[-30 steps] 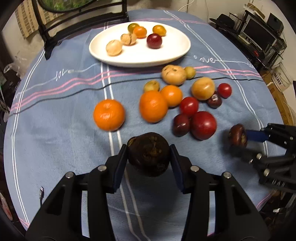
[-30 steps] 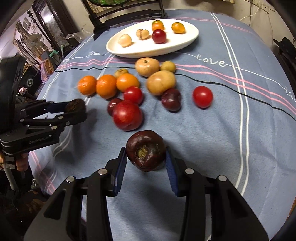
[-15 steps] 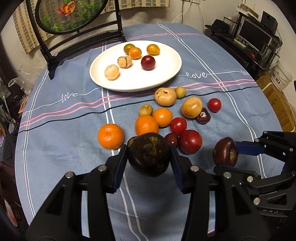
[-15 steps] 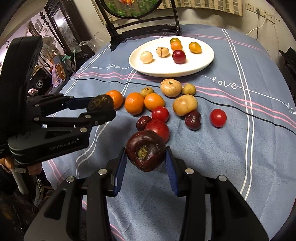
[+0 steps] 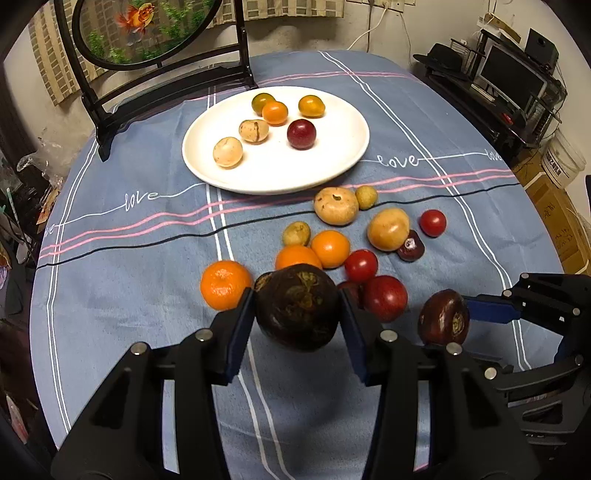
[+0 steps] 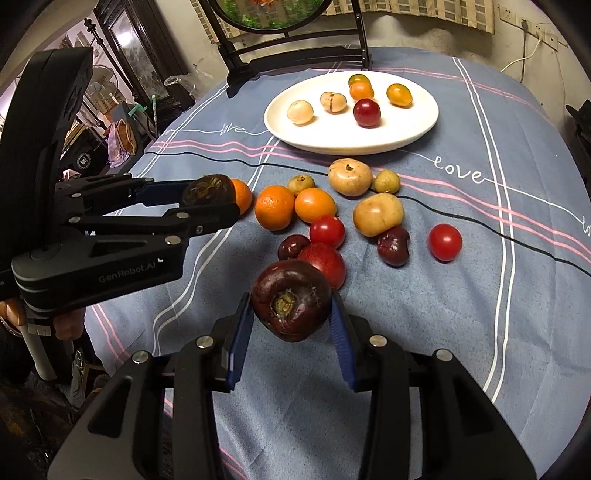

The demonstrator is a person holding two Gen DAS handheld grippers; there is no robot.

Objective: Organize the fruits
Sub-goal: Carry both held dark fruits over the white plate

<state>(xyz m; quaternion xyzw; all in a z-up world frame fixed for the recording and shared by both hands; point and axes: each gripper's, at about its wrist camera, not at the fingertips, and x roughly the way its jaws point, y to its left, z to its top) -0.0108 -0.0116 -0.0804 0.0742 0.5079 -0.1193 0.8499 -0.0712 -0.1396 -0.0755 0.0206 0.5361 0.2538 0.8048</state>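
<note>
My left gripper (image 5: 297,319) is shut on a dark brown mangosteen (image 5: 297,306), held above the blue tablecloth. My right gripper (image 6: 291,312) is shut on a dark purple mangosteen (image 6: 291,299), its stem end facing the camera. Each gripper also shows in the other's view: the right gripper (image 5: 448,319) at the right edge, the left gripper (image 6: 210,195) at the left. A white plate (image 5: 332,162) at the far side carries several small fruits. Loose oranges (image 5: 224,284), red tomatoes (image 5: 384,297) and tan fruits (image 5: 335,205) lie between plate and grippers.
A dark wooden stand with a round painted screen (image 5: 147,33) stands behind the plate. Shelves with electronics (image 5: 517,85) sit off the table's right side. A person's hand (image 6: 66,325) holds the left gripper. Bare cloth (image 6: 461,332) stretches at the near right.
Both grippers have risen from the cloth with their mangosteens and tilted up, so the plate and the screen behind it now show more fully. Grips unchanged.
</note>
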